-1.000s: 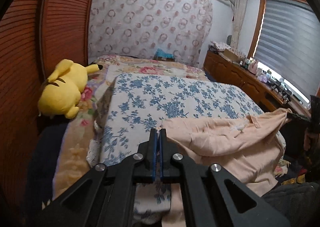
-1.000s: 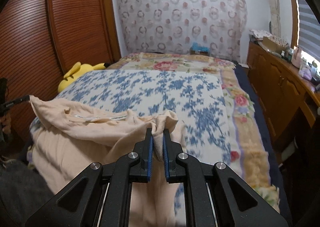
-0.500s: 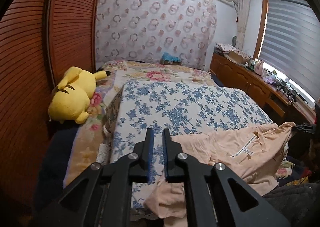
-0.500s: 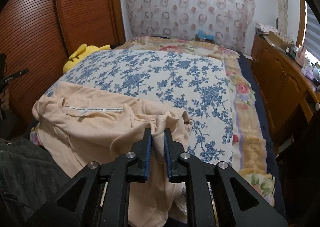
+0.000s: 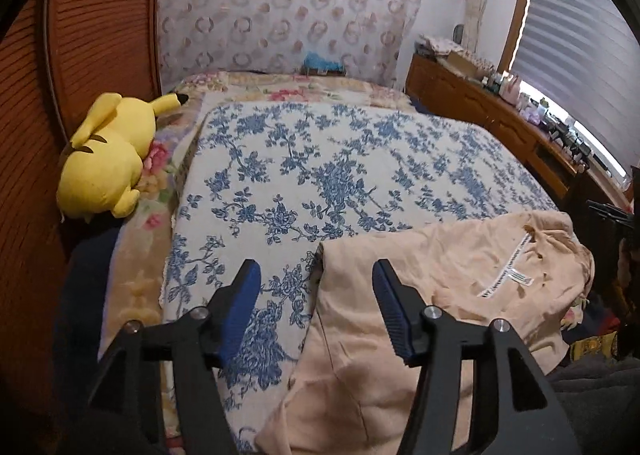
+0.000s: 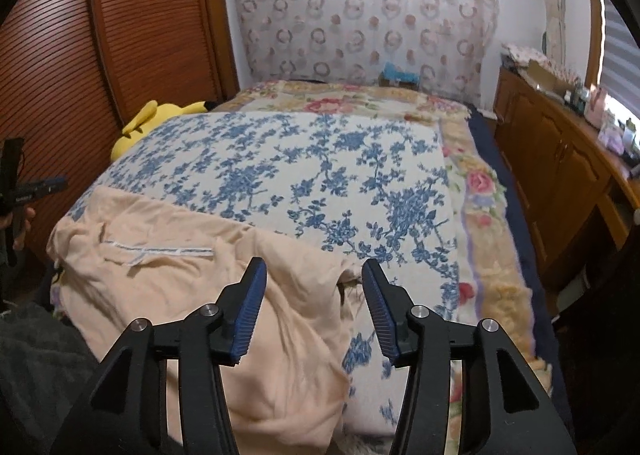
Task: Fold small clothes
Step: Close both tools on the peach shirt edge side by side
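Garment (image 5: 432,275) lies rumpled on the bed (image 5: 320,159) at six o'clock — our left gripper (image 5: 314,279) and right gripper (image 6: 314,279) hover, jaws released.

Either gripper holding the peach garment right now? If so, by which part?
Nothing is held. The left gripper and right gripper are both open, jaws spread above the peach garment, which lies loose on the blue floral cover.

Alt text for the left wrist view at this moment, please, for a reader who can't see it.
The left hand-held gripper is open above the near end of a bed, holding nothing, with a peach garment lying rumpled on the blue floral bedspread, its white label facing up. A yellow plush toy lies at the bed's left edge by a slatted wooden door.
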Tool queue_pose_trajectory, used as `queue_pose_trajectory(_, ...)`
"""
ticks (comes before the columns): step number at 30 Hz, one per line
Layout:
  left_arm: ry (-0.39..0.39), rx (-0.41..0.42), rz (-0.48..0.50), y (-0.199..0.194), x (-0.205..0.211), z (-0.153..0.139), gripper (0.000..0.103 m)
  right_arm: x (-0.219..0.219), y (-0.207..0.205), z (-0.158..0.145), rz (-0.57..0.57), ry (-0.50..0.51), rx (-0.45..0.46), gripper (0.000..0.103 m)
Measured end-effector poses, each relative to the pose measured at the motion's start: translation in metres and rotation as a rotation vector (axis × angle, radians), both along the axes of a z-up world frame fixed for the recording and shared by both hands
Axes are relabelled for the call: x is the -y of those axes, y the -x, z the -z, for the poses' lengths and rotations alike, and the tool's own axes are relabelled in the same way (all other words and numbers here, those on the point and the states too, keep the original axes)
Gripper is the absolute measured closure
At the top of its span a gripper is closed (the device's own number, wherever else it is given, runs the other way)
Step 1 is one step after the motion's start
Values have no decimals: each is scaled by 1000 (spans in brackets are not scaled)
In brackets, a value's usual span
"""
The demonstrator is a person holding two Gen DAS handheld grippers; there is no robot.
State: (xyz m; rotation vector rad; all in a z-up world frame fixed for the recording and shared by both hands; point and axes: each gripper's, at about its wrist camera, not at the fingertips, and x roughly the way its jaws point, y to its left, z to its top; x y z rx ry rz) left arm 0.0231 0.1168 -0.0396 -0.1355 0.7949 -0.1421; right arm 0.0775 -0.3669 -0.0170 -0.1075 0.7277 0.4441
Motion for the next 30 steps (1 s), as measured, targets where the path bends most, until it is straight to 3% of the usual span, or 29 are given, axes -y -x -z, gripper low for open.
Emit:
queue_pose_trajectory(9,-1,-73,5,-37,2,23,46,-1,-46,38,30,-32,-79,49)
queue_pose_trajectory(19,0,-126,9,-51,9,46,46,-4,-54,58,34,4,-122,46)
queue_pose_trajectory(30,7,-120,1,-51,10,49,46,-10,-56,70,20,36,-123,44)
